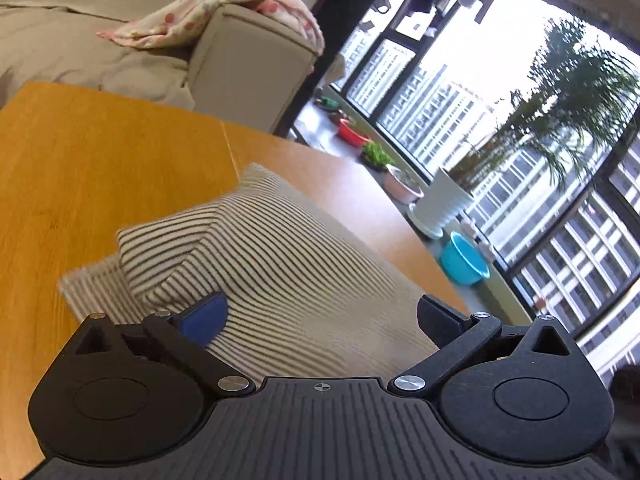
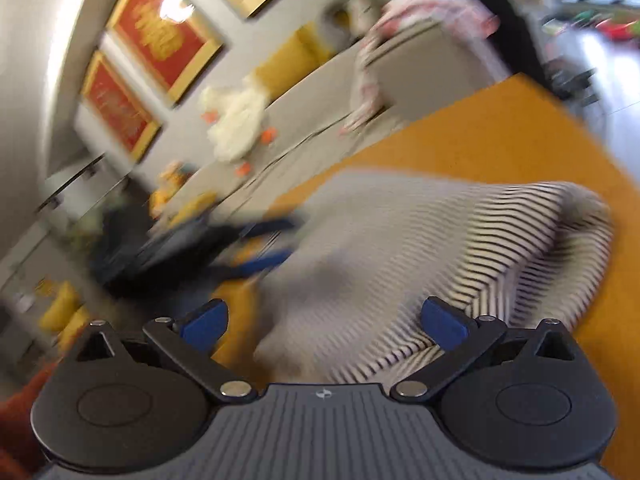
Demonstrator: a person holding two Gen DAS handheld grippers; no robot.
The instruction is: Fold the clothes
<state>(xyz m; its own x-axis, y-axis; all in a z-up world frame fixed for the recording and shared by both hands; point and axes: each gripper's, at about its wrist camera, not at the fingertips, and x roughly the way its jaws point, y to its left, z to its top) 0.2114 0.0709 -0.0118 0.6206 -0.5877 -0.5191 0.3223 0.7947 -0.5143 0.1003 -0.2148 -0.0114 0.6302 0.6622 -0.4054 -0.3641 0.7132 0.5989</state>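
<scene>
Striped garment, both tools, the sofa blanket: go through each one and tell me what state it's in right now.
Striped garment: lying on the wooden table, partly folded, with one layer doubled over.
Left tool: open, fingers spread over the garment, gripping nothing.
Right tool: open, fingers spread; view blurred.
Polka-dot blanket: draped loosely over the sofa arm.

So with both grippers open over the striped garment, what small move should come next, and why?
Probably bring the left gripper down to pinch the near edge of the striped shirt. Both it and the right gripper have their fingers spread and hold nothing, while the shirt lies bunched and only partly folded on the wooden table. The right view is motion-blurred.
</scene>
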